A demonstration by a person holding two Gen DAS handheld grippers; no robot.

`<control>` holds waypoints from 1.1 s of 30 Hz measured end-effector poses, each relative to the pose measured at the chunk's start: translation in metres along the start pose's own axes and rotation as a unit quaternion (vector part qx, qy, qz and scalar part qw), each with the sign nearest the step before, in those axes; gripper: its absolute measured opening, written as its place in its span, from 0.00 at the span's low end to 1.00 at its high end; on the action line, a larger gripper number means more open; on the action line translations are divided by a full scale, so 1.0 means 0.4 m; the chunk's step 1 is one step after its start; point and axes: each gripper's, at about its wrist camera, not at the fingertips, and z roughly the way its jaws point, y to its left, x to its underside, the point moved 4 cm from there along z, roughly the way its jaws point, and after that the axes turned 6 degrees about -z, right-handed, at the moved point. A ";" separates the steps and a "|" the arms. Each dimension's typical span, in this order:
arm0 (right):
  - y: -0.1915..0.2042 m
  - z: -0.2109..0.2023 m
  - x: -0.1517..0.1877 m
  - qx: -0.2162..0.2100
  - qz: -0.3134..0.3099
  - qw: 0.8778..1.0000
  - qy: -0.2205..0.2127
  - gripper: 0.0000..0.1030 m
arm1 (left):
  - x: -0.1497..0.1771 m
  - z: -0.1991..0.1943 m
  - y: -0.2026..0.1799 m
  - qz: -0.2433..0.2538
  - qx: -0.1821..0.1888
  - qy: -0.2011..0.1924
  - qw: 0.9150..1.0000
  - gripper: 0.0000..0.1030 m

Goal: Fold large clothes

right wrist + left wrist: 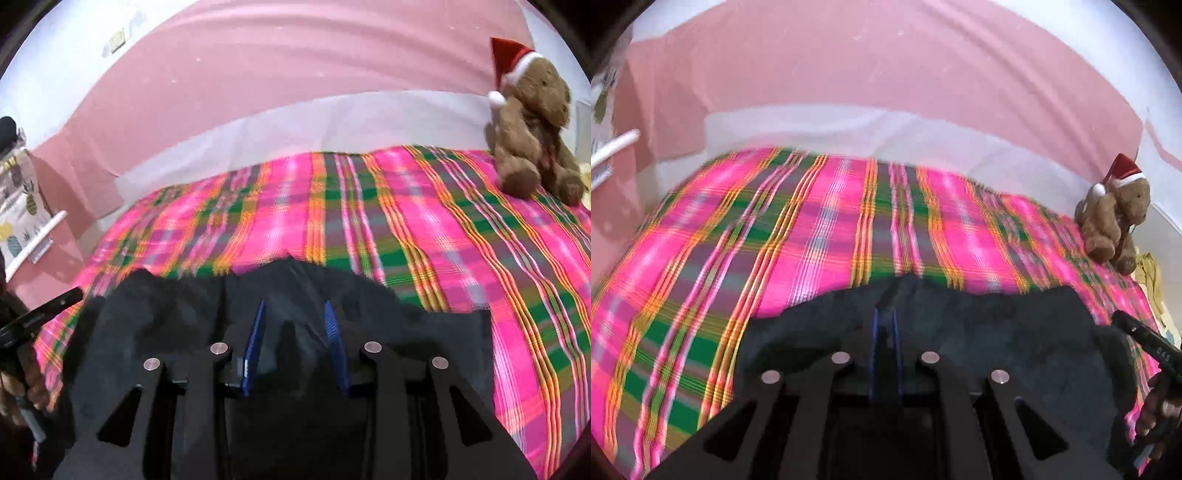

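Observation:
A large dark garment (997,325) lies across the near part of a bed spread with a pink, green and orange plaid blanket (775,221). In the left wrist view, my left gripper (885,314) is shut on the garment's far edge, which rises to a peak at the fingertips. In the right wrist view, my right gripper (293,306) has its blue pads (255,332) standing apart. A fold of the garment (147,314) sits loosely between them. Each view catches the other gripper and the hand holding it at the frame's side.
A brown teddy bear with a red Santa hat (532,122) sits on the blanket (406,221) at the far right. Behind the bed hang a pink cloth (886,74) and a white band. Pineapple-print fabric (22,206) stands at the left edge.

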 end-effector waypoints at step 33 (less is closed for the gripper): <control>0.181 -0.055 0.209 -0.038 -0.051 0.996 0.069 0.38 | 0.249 -0.065 -0.114 0.041 0.046 0.091 0.994 0.08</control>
